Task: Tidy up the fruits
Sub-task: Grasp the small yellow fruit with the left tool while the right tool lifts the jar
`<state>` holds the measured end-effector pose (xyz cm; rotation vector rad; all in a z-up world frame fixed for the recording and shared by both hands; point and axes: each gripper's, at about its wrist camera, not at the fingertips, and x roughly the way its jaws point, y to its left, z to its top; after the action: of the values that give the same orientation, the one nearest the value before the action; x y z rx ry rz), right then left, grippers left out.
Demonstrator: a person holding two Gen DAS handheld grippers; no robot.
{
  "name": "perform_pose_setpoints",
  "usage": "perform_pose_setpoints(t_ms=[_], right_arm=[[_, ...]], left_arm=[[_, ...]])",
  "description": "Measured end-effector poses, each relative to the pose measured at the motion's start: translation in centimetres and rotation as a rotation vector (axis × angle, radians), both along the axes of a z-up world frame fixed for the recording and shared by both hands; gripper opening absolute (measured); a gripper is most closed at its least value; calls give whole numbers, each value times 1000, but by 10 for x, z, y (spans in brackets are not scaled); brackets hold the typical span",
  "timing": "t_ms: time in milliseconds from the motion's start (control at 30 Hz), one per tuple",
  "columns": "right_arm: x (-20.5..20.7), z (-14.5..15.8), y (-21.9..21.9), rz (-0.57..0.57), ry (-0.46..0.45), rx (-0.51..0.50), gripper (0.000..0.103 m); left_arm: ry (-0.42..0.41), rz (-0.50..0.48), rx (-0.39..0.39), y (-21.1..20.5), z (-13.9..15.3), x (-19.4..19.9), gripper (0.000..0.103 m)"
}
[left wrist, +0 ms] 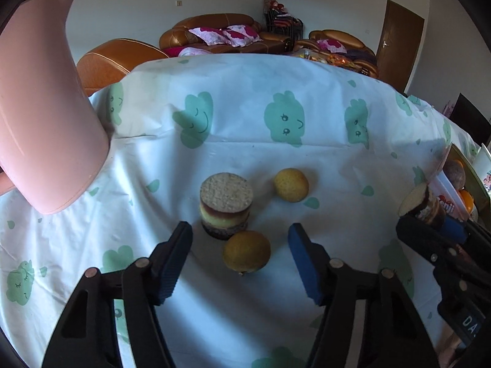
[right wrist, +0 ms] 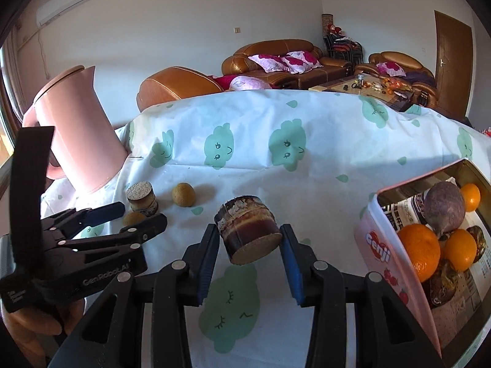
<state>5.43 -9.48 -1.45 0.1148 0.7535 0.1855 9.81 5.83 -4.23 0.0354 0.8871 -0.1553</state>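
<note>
My right gripper (right wrist: pixel 249 230) is shut on a short brown sugarcane piece (right wrist: pixel 248 230), held above the cloth with its pale cut end toward the camera. The left wrist view shows that same piece (left wrist: pixel 422 204) at the far right. My left gripper (left wrist: pixel 240 228) is open, with a yellow-green round fruit (left wrist: pixel 246 251) lying on the cloth between its fingers, clear of both pads. Just beyond it a second sugarcane piece (left wrist: pixel 226 204) stands on end. Another yellow fruit (left wrist: pixel 291 185) lies farther back to the right.
A pink tin box (right wrist: pixel 386 260) at the right holds several oranges (right wrist: pixel 419 250) and a purple fruit (right wrist: pixel 443 207). A pink jug (left wrist: pixel 46 107) stands at the left on the white tablecloth with green figures (left wrist: pixel 276 86). Sofas lie beyond the table's far edge.
</note>
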Motion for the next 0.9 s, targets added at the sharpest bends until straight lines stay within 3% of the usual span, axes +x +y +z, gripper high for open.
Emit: perform_pose_setpoints(t_ms=[67, 200, 233, 367, 667, 800, 900], right_arm=[[0, -1, -2, -1, 10, 18, 43], [-2, -3, -1, -9, 5, 25, 43], [-5, -3, -4, -12, 2, 24, 43], [-14, 1, -7, -32, -34, 14, 43], [-44, 21, -9, -106, -209, -34, 43], [-53, 26, -10, -120, -254, -72, 43], [-57, 28, -10, -115, -267, -94, 43]], left_arm=[[-1, 6, 10, -1, 0, 0, 61], [-12, 14, -4, 1, 3, -2, 32], [-14, 11, -19, 3, 4, -3, 30], [-60, 35, -40, 10, 11, -10, 30], [-324, 72, 17, 6, 43, -46, 30], [-383, 67, 30, -2, 50, -55, 30], [-406, 46, -9, -4, 52, -60, 30]])
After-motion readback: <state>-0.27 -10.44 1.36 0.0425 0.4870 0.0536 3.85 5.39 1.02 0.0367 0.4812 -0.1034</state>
